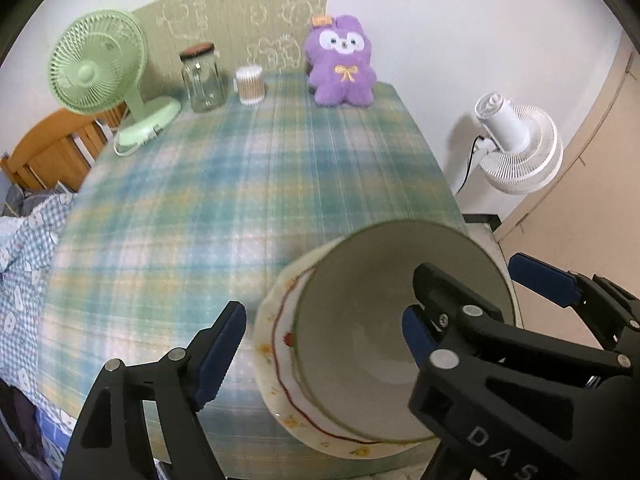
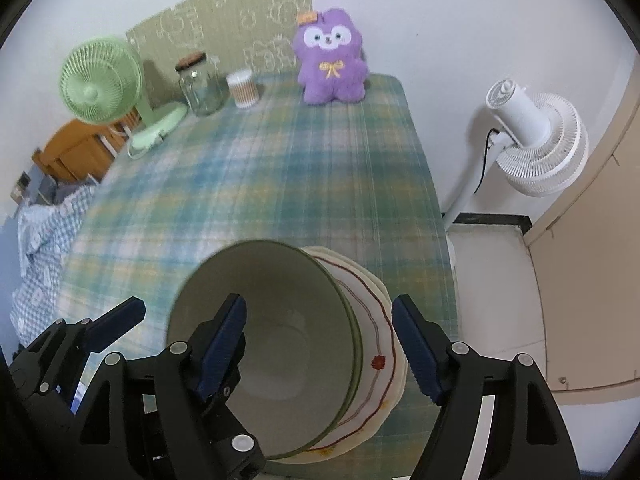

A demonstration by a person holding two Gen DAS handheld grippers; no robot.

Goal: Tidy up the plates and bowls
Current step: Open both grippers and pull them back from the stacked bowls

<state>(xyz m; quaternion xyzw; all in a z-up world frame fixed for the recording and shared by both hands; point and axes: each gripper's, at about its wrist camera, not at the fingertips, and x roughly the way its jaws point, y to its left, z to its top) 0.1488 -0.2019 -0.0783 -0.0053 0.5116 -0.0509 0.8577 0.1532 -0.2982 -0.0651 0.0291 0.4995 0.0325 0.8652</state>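
A cream bowl (image 1: 360, 344) (image 2: 280, 344) with a green rim sits on a stack of plates (image 1: 276, 356) (image 2: 378, 340) painted with red wavy lines and flowers, near the front edge of the plaid-covered table (image 1: 224, 184). My left gripper (image 1: 320, 310) is open, one finger left of the stack and the other inside the bowl, with neither pad pressing. My right gripper (image 2: 320, 300) is open too, straddling the bowl's right wall and the plates. A finger (image 1: 540, 280) of the right gripper shows past the bowl, and a finger (image 2: 116, 320) of the left gripper shows at the left.
Along the table's far edge stand a green desk fan (image 1: 96, 64), a glass jar (image 1: 202, 80), a tub of cotton swabs (image 1: 250, 84) and a purple plush toy (image 1: 342, 64). A white floor fan (image 1: 520, 148) stands right of the table, a wooden chair (image 1: 52, 148) left.
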